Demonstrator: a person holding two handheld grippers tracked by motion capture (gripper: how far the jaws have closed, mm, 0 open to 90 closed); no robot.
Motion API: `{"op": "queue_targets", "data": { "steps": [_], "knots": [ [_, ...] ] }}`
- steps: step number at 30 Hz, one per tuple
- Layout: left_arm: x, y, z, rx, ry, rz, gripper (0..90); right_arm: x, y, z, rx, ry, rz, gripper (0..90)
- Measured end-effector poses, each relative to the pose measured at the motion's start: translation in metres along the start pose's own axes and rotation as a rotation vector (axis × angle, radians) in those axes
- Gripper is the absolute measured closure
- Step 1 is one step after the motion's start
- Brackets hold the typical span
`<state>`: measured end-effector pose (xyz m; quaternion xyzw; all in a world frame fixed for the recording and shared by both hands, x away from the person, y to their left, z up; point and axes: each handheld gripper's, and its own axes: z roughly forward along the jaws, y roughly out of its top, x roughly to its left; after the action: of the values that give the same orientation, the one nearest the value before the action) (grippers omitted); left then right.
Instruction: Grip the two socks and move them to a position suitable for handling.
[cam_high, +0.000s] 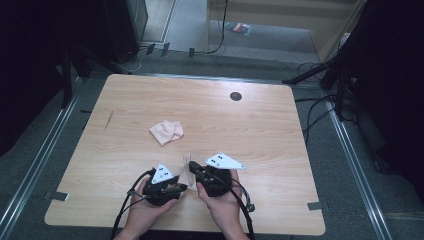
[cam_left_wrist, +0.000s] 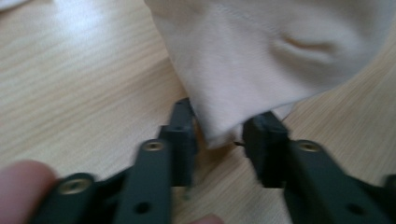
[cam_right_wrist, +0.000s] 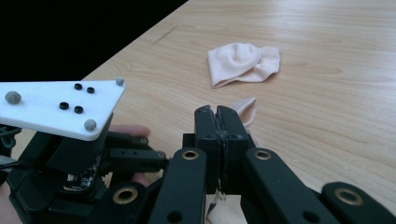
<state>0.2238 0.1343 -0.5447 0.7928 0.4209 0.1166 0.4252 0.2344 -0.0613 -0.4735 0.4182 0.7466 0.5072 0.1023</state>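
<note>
A pale pink sock (cam_high: 187, 169) hangs between my two grippers near the table's front edge. My right gripper (cam_right_wrist: 217, 111) is shut on it; cloth (cam_right_wrist: 246, 108) pokes out past its closed jaws. My left gripper (cam_left_wrist: 224, 112) has a lower corner of that sock (cam_left_wrist: 261, 51) between its jaws, which stand apart with a small gap to the cloth on one side. In the high view the left gripper (cam_high: 181, 188) points right at the sock and the right gripper (cam_high: 193, 168) points up-left. A second pink sock (cam_high: 166, 132) (cam_right_wrist: 243, 63) lies bunched at the table's middle.
The wooden table (cam_high: 260, 130) has a dark round hole (cam_high: 235, 96) at the back and a thin dark mark (cam_high: 108, 120) at the left. Cables and dark stands ring the table on the floor. A person's hands hold both grippers at the front edge.
</note>
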Motion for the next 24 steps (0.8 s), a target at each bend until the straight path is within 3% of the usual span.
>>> {"op": "queue_targets", "data": {
  "steps": [2,3,5,8,10,13,14,16,19,20,22,24],
  "knots": [
    [0.002,0.001,-0.01,-0.05,0.06,0.009,85.5,0.001,0.001,0.003,-0.005,0.003,0.004,90.0],
    [0.003,0.002,-0.017,-0.084,0.099,0.015,88.8,0.001,0.002,0.004,-0.01,0.009,0.006,90.0],
    [0.005,0.006,-0.039,-0.149,0.239,0.05,89.5,0.003,0.004,0.006,-0.036,0.035,0.008,90.0],
    [-0.004,0.008,-0.066,-0.237,0.452,0.166,89.6,0.011,0.009,0.004,-0.085,0.06,-0.017,90.0],
    [-0.01,0.009,-0.071,-0.242,0.505,0.221,89.5,0.014,0.012,0.005,-0.093,0.068,-0.011,90.0],
    [-0.013,0.008,-0.065,-0.198,0.48,0.231,89.4,0.007,0.01,0.01,-0.053,0.053,0.008,90.0],
    [-0.012,0.002,-0.05,-0.134,0.422,0.204,89.4,0.001,0.006,0.014,-0.034,0.041,0.027,90.0],
    [-0.011,-0.005,-0.032,-0.067,0.355,0.182,89.4,-0.009,-0.001,0.018,-0.001,0.017,0.054,90.0],
    [-0.009,-0.01,-0.018,-0.011,0.252,0.133,87.6,-0.025,-0.011,0.021,0.04,-0.019,0.083,90.0],
    [-0.009,-0.01,-0.016,-0.008,0.217,0.122,82.4,-0.027,-0.012,0.021,0.045,-0.028,0.084,90.0],
    [-0.008,-0.01,-0.013,-0.01,0.205,0.095,58.0,-0.034,-0.015,0.02,0.059,-0.054,0.076,90.0],
    [-0.004,-0.009,-0.015,-0.018,0.167,0.073,47.4,-0.039,-0.016,0.02,0.061,-0.074,0.065,90.0]
  ]
}}
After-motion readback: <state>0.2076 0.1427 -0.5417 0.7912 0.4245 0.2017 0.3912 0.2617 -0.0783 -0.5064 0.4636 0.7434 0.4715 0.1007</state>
